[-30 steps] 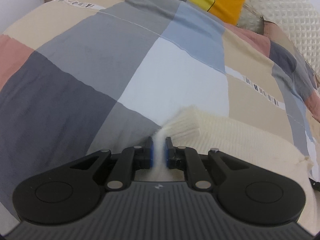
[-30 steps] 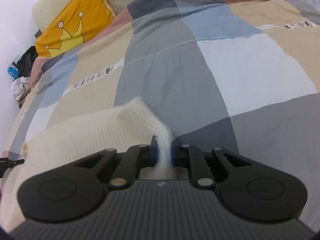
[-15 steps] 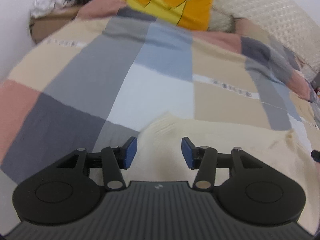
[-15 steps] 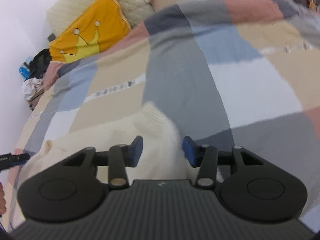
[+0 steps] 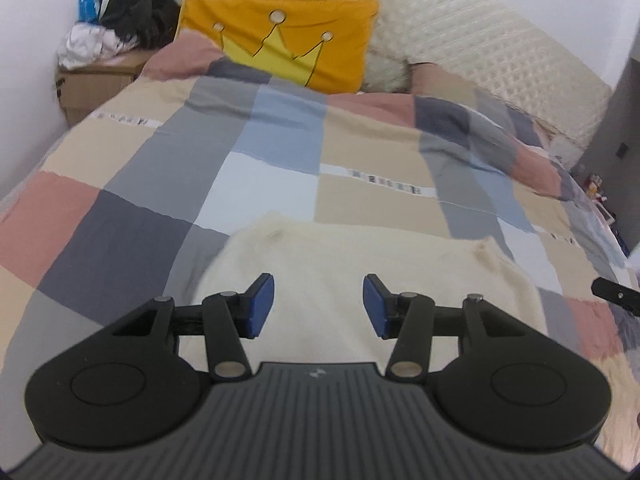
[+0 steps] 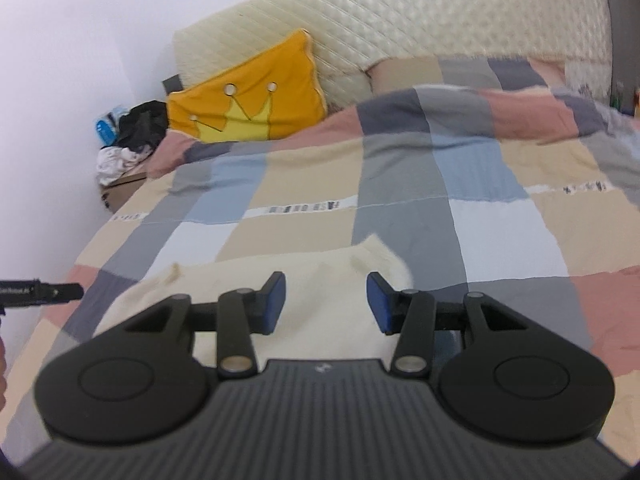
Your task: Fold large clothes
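A cream knitted sweater [image 5: 360, 264] lies folded flat on the patchwork bed cover [image 5: 160, 168]. My left gripper [image 5: 319, 306] hangs above its near left part, open, with nothing between its blue pads [image 5: 260, 306]. The same sweater [image 6: 312, 284] shows in the right wrist view, where my right gripper [image 6: 326, 304] is raised over its right end, open and empty too. The tip of the right gripper [image 5: 616, 296] pokes in at the right edge of the left view. The left gripper's tip [image 6: 40, 291] shows at the left edge of the right view.
An orange crown pillow [image 5: 280, 48] leans on the quilted cream headboard [image 5: 480, 48] at the far end. A cardboard box [image 5: 96, 84] piled with clothes stands by the wall at the far left. The bed cover bunches up at the far right [image 5: 520, 152].
Both grippers were shut on the sweater's far corners one second ago. They have let go, opened, and lifted up and back from the sweater, which now rests flat.
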